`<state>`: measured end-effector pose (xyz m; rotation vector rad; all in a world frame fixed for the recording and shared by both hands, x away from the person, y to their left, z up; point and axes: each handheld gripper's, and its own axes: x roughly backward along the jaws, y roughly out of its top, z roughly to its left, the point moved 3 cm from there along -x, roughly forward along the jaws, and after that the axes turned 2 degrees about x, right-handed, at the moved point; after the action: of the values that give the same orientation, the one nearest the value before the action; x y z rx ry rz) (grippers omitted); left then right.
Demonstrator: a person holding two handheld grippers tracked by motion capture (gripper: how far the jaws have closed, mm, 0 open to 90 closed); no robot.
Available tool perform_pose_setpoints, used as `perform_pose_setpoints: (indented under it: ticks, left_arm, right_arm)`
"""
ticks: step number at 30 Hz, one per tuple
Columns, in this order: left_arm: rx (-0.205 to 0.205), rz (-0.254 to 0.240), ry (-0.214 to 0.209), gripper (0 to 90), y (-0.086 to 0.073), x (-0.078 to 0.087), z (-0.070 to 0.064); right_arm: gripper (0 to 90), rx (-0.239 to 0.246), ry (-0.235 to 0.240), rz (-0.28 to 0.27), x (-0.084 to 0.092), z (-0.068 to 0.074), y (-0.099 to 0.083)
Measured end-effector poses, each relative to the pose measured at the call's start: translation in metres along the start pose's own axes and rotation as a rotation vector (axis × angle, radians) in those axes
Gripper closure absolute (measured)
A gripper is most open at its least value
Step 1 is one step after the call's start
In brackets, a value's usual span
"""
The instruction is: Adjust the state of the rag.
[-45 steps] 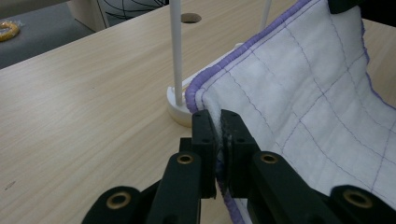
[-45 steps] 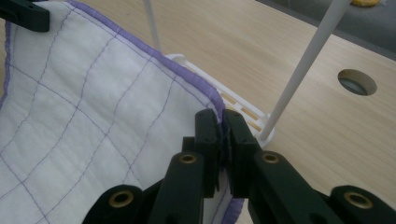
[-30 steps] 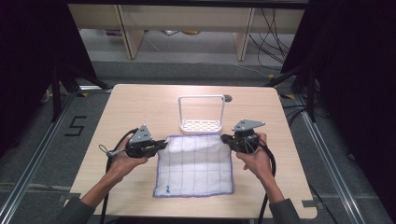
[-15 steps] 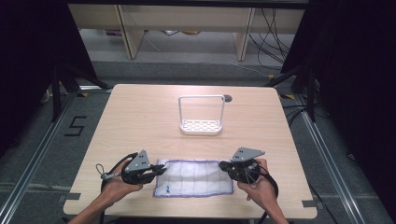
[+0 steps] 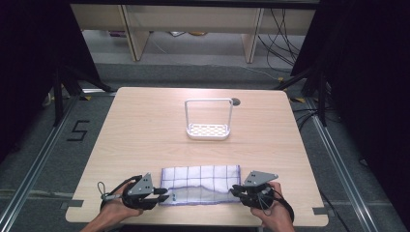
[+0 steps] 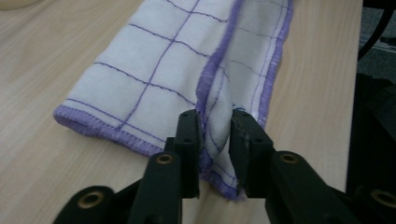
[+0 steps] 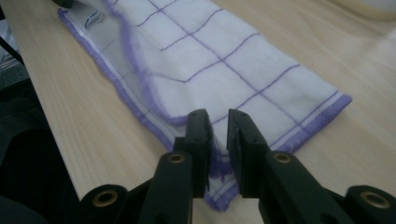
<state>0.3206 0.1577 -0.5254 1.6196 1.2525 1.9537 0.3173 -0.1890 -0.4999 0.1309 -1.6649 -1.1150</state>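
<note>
**Folded cloth lies between two hand-held grippers at the table's near edge**

A white cloth (image 5: 200, 184) with purple grid lines and a purple hem lies folded over into a long strip on the table (image 5: 145, 130), stretched between the left hand-held gripper (image 5: 163, 197) and the right hand-held gripper (image 5: 235, 190). Each gripper sits at one end of the strip, tips pointing inward toward the other.

In the left gripper view, a corner of the cloth (image 6: 177, 70) stands bunched between the jaws, the doubled hem rising just ahead of the tips; the jaws have just been opening, and a small gap shows beside the fabric, so the grip looks released. In the right gripper view, the near corner of the cloth (image 7: 233, 70) lies between the jaws, which have also just been opening and stand slightly apart around the hem; the pads do not appear to press it.

Well beyond both grippers, toward the far side of the table, stands a white rack (image 5: 208, 121) with a tall loop handle and a perforated base.
</note>
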Motion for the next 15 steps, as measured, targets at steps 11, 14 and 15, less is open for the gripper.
perform_pose_setpoints:
  ticks: [11, 14, 15]
  left_arm:
    - [0.127, -0.091, 0.008, 35.1, 0.018, 0.022, 0.007]
    - [0.144, -0.086, 0.056, 35.0, 0.027, 0.015, 0.023]
    - [0.141, -0.064, 0.071, 35.1, 0.029, 0.012, 0.029]
  right_arm:
    - [51.7, -0.142, -0.101, -0.080, 0.023, -0.002, -0.009]
    - [49.7, -0.175, -0.112, -0.065, 0.021, 0.000, -0.007]
    - [48.9, -0.178, -0.131, -0.048, 0.021, 0.001, -0.007]
